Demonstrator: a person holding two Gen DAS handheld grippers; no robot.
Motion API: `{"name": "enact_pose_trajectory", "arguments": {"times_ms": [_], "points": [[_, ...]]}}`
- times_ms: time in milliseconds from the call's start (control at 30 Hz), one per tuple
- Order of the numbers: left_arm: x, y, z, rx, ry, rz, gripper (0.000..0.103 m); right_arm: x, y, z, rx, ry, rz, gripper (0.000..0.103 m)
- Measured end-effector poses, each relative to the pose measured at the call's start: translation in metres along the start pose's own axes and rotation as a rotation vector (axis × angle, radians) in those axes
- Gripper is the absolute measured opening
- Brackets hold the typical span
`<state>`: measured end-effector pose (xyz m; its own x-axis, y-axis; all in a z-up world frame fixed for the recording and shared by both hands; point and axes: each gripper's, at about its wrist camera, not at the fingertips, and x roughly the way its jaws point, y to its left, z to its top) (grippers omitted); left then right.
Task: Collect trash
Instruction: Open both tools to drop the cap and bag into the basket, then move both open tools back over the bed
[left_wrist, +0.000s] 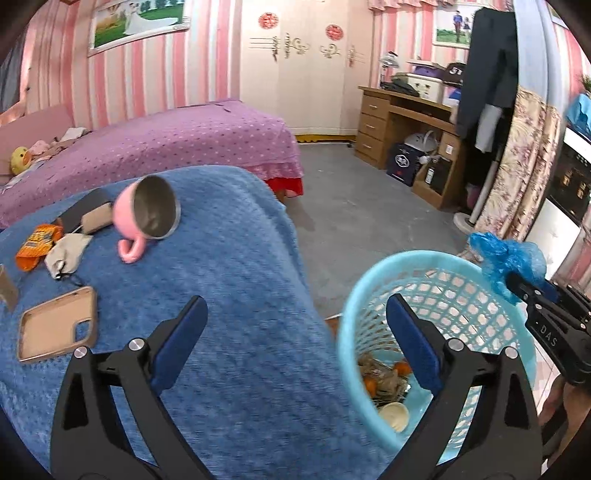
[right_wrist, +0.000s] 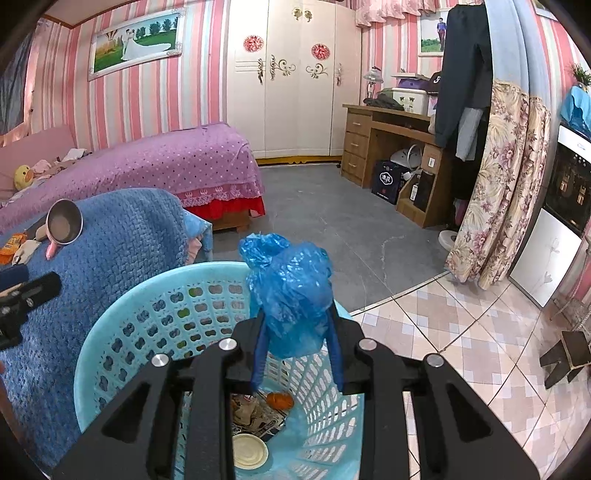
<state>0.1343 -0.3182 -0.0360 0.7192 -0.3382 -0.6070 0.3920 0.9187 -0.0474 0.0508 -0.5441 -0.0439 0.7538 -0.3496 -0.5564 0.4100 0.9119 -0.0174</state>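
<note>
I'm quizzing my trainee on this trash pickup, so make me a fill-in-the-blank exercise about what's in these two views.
1. The right gripper has a crumpled ____ plastic bag between its fingers.
2. The bag hangs above the light blue plastic mesh ____.
3. The left gripper is ____ and holds nothing.
4. The pink metal-lined mug lies on its ____ on the blue knitted blanket.

Missing words: blue; basket; open; side

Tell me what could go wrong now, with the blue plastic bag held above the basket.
1. The blue plastic bag hangs over the far rim of the light blue basket, between the right tongs; if released here, it may fall outside onto the floor.
2. The left tongs stand open right at the basket's rim and could knock the basket over.
</note>
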Motion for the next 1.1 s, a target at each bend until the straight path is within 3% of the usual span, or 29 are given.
{"name": "enact_pose_trajectory", "arguments": {"times_ms": [100,333,767,1100], "points": [[-0.007,0.015,0.001,-0.011,-0.011,0.034,0.095,-0.006,0.007,0.002,0.0,-0.03,-0.014,0.071],[-0.025,0.048,0.003,-0.03,-0.041,0.093,0.095,-0.008,0.026,0.007,-0.01,-0.043,-0.048,0.094],[-0.057,0.132,0.003,-0.054,-0.08,0.202,0.097,-0.006,0.081,0.015,-0.02,-0.044,-0.03,0.097],[-0.065,0.221,-0.003,-0.148,-0.078,0.307,0.097,0.005,0.154,0.014,-0.141,-0.016,0.036,0.097]]}}
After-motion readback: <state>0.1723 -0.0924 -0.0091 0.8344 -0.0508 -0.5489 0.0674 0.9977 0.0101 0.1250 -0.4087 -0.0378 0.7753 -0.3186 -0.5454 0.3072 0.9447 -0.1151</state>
